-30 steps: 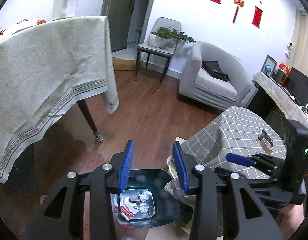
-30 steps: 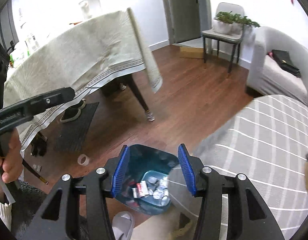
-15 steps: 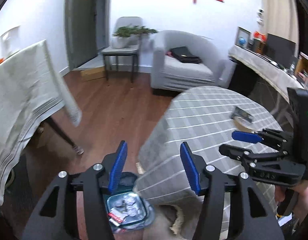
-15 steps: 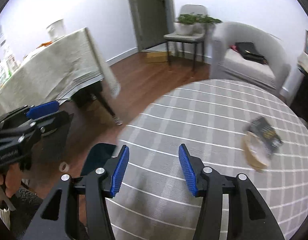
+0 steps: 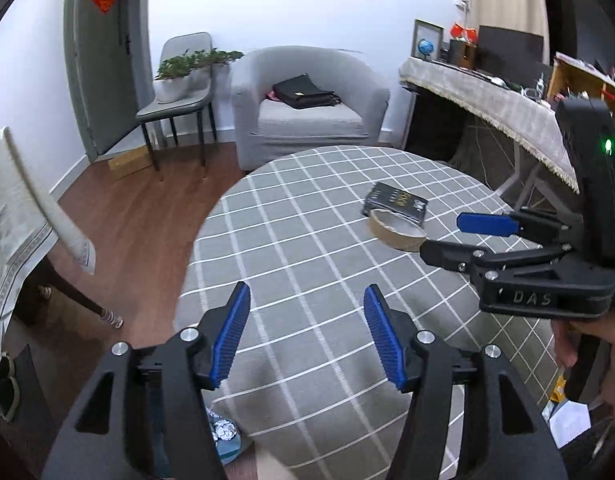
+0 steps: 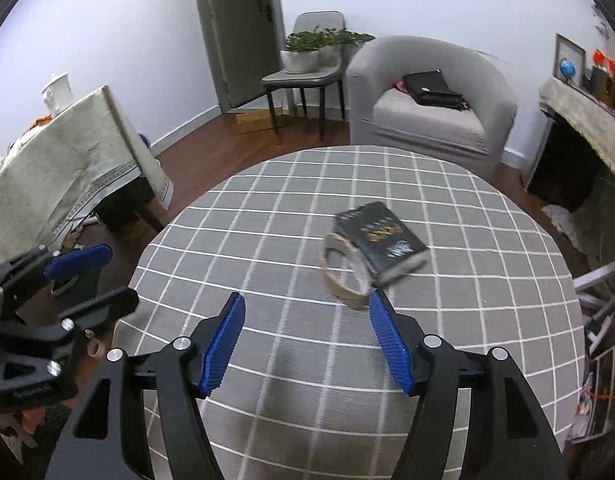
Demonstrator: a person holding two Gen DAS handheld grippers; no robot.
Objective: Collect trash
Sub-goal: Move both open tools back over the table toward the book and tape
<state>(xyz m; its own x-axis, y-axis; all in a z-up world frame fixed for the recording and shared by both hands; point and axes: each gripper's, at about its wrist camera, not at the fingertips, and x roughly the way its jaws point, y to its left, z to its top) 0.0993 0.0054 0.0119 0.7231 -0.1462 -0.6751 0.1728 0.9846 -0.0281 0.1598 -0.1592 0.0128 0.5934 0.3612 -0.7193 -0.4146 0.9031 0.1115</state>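
Both claws widening, nothing between the pads. Left gripper [image 5: 306, 330] over the near edge of the round checked table [image 5: 291, 240]; right gripper [image 6: 306, 342] further in, right pad just short of the tape roll [image 6: 343, 276]. Roll and black packet [image 6: 381, 240] touching, packet edge overlapping the roll; blurred in the right view, print unreadable. Trash bin [image 5: 225, 438] mostly hidden under the table rim and behind the left claw's finger: only a blue sliver with crumpled foil [image 5: 223, 429]. Right hand [image 5: 587, 344] cut off at the frame edge. Beyond: grey armchair [image 5: 307, 112] with black bag [image 5: 303, 92], chair with plant [image 5: 179, 80], cloth-covered table [image 6: 59, 168] at left.
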